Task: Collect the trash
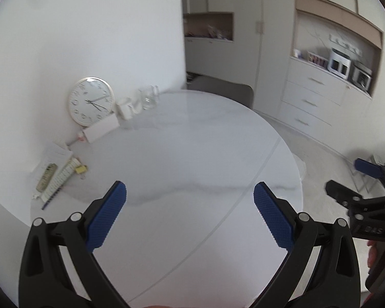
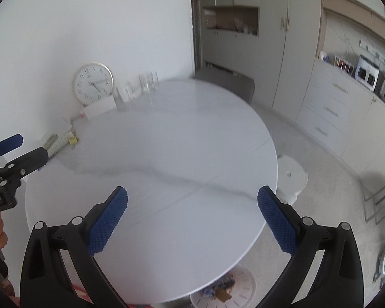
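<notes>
- Both tongs hang spread wide with nothing between the pads: my left gripper (image 1: 190, 214) and right gripper (image 2: 192, 217), above the round white table (image 2: 166, 141).
- Trash sits in the white bin (image 2: 246, 288) on the floor under the table's near edge.
- Wall clock (image 1: 91, 100), glasses (image 1: 148, 97) and papers (image 1: 55, 154) crowd the table's far left side.

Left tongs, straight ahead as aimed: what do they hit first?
Probably the bare tabletop. The left tongs are open, tilted down at it, with nothing between. The clock and glasses sit off-line left; depth unclear.
</notes>
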Motion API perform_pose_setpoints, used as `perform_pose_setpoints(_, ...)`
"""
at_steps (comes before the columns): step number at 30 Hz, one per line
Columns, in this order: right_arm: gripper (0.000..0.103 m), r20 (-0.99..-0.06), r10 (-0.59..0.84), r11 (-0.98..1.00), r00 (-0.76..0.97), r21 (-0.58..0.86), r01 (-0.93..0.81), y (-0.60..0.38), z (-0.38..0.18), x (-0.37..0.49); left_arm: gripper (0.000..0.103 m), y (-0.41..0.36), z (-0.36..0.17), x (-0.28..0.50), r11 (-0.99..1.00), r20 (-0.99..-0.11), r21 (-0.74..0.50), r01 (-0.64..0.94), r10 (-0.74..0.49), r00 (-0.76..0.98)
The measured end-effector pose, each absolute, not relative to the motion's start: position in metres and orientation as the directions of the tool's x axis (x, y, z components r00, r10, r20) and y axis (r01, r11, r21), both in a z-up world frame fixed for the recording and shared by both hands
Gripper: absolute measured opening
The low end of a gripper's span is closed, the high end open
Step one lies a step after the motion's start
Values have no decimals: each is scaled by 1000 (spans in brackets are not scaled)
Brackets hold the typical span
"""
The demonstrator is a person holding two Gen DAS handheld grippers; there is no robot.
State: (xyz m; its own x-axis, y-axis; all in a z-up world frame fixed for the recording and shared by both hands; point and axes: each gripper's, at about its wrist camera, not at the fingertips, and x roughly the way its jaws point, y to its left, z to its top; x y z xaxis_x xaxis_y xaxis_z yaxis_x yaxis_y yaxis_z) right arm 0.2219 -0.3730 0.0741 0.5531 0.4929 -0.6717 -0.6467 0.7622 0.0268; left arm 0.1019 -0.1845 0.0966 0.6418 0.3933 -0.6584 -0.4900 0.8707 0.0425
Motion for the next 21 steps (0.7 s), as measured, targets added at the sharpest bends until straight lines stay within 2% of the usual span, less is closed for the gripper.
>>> perform_pose_setpoints(4, 101, -641, 515, 753, 569, 21, -658, -361, 89, 215, 95, -166, 101, 98, 814, -652, 35, -579, 458, 605)
perform_pose_setpoints(9, 101, -658, 534, 720, 531, 26, -693, -350, 82, 211, 95, -148, 88, 94, 767, -673, 21, -642, 485, 558)
perform_pose_setpoints(21, 101, -707, 529, 687, 469, 33, -725, -332, 60, 208, 95, -155, 60, 104, 766, -719, 38, -642, 467, 515)
